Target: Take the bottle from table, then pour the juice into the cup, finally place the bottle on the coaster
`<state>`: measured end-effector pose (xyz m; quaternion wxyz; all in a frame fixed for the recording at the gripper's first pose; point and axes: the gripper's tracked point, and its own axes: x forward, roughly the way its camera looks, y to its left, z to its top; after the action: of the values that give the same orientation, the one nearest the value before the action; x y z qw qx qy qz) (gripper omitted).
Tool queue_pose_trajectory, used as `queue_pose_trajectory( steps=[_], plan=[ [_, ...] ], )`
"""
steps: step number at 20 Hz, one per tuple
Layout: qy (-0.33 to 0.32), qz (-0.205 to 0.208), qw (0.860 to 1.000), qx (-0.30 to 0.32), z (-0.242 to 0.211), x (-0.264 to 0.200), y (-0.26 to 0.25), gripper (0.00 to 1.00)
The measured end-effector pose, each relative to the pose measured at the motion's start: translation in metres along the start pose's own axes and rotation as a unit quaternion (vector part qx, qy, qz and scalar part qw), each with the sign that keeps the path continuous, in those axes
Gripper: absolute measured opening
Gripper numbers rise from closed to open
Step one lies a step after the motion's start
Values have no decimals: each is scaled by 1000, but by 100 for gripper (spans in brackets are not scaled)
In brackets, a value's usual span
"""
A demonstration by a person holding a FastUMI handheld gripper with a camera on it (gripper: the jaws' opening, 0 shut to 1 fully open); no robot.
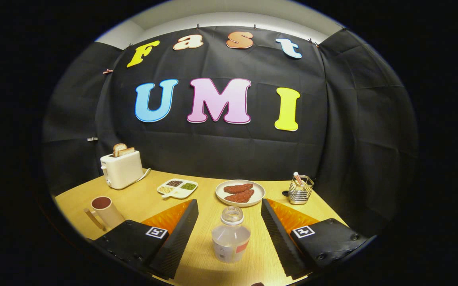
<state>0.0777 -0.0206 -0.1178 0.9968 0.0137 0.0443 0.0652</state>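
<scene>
I have the gripper (229, 216) spread wide, its fingers touching nothing. The bottle (231, 240) stands upright on the table (201, 190) between them, uncapped. The cup (105, 211) sits off to the left.

A white toaster (122, 169) with two bread slices (122, 149) stands at the table's (149, 198) back left. Right of it lie a divided dish (177, 188) of grains, a plate (240, 193) of reddish patties, and a wire holder (300, 190).
</scene>
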Motion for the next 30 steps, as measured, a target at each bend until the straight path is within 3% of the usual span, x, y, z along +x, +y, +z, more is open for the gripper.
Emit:
queue_pose_trajectory(
  steps=[9, 17, 22, 30],
  plan=[
    [32, -1, 999, 6, -53, 23, -5, 98],
    [45, 5, 999, 19, -72, 34, -5, 97],
    [51, 16, 998, 26, -77, 39, -1, 84],
    [62, 25, 998, 6, -75, 38, -1, 74]
  ],
)
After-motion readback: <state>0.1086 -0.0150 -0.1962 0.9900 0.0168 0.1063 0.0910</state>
